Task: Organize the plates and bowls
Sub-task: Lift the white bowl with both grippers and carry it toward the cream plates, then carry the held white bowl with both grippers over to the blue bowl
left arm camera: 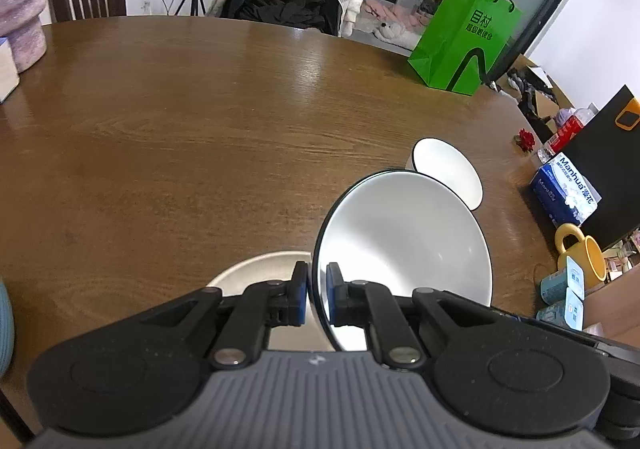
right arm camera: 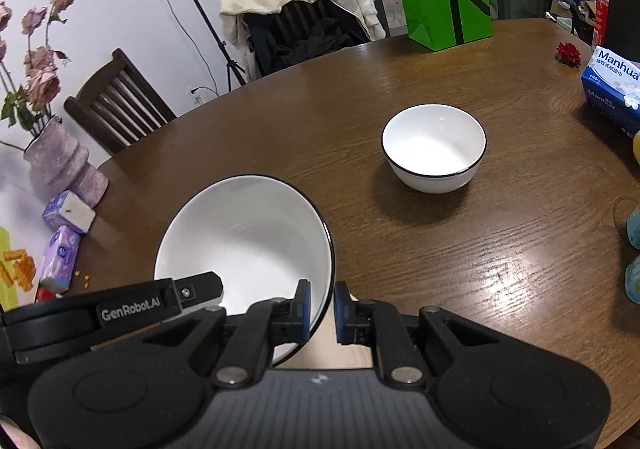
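Both tools grip the same large white bowl (right arm camera: pixel 244 245) by its black-edged rim: the left tool (left arm camera: pixel 317 291) has its blue pads pressed on either side of the rim at one point, and the right tool (right arm camera: pixel 322 307) pinches the rim at another, with the left one's body reaching in across the bowl's near side in the right wrist view. The bowl seems to be held just above a pale plate (left arm camera: pixel 256 273) on the tabletop (left arm camera: pixel 200 129), though whether it touches the plate cannot be told. A smaller white bowl (right arm camera: pixel 434 149) stands upright and well apart, further out on the wood. The likely trouble is the thin-rim grip: glazed ceramic is slick, and if the two tools move out of step or one lets go early, the bowl could twist, slip and knock the plate or land off-centre. Around the edges sit a green paper bag (left arm camera: pixel 464 37), a blue tissue box (right arm camera: pixel 612 85), a yellow mug (left arm camera: pixel 582 253), a pinkish vase (right arm camera: pixel 64 165) and small tissue packs (right arm camera: pixel 60 257); none stands between the held bowl and the smaller one.
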Tool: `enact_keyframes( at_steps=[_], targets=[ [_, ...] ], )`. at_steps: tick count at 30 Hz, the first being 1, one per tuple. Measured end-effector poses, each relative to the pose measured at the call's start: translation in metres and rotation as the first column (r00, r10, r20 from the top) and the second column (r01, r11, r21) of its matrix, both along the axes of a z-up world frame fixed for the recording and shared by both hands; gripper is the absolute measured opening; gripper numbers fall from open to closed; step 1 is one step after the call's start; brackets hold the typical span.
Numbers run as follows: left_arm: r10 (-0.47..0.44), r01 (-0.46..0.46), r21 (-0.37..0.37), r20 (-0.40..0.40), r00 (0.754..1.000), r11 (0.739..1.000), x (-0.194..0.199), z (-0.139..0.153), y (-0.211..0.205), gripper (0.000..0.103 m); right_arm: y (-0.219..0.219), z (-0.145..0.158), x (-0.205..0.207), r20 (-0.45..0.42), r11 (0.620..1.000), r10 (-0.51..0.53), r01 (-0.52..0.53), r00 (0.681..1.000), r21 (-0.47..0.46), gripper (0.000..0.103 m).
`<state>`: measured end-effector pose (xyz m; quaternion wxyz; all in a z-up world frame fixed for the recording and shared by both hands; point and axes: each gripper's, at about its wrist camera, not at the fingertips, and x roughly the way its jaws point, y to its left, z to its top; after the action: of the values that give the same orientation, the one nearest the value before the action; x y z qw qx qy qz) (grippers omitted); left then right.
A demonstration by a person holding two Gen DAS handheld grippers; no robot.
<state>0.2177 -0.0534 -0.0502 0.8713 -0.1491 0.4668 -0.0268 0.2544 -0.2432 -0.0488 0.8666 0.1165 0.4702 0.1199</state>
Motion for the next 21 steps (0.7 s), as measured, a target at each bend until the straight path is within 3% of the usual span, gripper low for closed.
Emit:
enact_keyframes(
  at_steps=[21],
  targets=[
    [0.074, -0.075, 0.005, 0.034, 0.997, 0.997, -0.050, 0.019, 0.006, 0.010, 0.002, 0.021, -0.049, 0.044, 0.996, 0.085, -0.085, 0.995, 0.005, 0.011]
  ],
)
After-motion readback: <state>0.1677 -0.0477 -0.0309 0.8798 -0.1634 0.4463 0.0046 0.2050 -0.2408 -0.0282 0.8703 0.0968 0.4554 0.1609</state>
